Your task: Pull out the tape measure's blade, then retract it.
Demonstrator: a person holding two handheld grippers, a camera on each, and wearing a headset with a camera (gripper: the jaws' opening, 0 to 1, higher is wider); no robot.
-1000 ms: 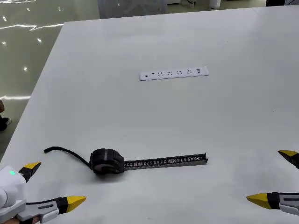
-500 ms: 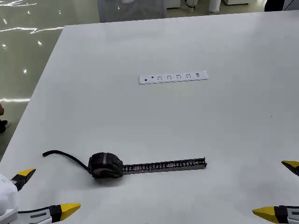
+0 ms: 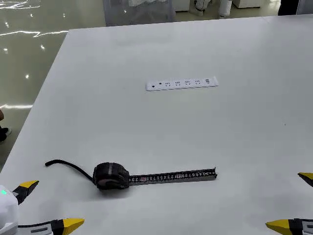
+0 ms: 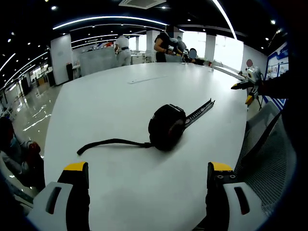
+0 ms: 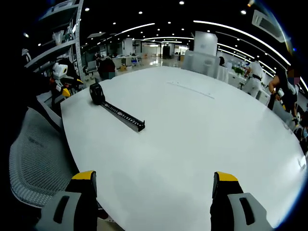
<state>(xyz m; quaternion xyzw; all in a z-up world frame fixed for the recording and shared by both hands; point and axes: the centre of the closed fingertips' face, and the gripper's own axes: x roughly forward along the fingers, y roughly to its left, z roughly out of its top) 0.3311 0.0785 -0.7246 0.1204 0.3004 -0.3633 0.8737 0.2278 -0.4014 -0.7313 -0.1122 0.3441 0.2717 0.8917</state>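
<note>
A black tape measure lies near the left of a white tabletop, its blade pulled out to the right and its strap trailing left. The left gripper and right gripper hover nearer, jaws apart, touching nothing. The head view shows a white power strip farther away; the gripper views bring in standing people and a mesh chair

Black tape measure; white table; yellow-tipped black jaws.
</note>
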